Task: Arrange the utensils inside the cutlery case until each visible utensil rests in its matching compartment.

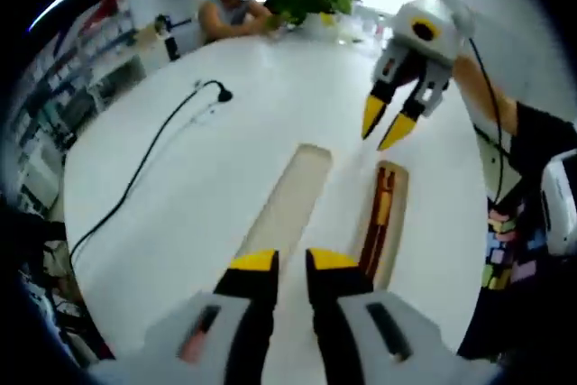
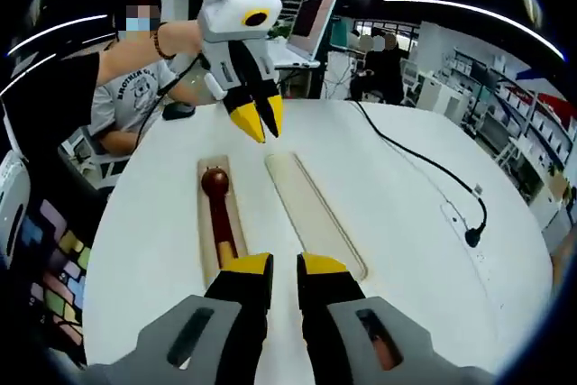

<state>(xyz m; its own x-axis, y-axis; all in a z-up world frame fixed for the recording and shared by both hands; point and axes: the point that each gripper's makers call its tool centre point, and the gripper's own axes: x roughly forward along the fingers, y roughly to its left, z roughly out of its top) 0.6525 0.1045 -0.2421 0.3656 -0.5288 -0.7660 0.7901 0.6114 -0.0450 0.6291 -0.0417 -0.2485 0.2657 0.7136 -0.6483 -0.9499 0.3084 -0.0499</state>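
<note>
Two long shallow tray compartments lie side by side on the white counter (image 2: 406, 196). The spoon compartment (image 2: 209, 223) already holds a dark wooden spoon (image 2: 219, 214), bowl at the far end; the neighbouring compartment (image 2: 315, 214) lies bare, so by judgement one utensil is placed and the remainder is pending. Left tongs (image 1: 293, 263) and right tongs (image 2: 284, 265) hover above the trays, each slightly parted, gripping and touching nothing
</note>
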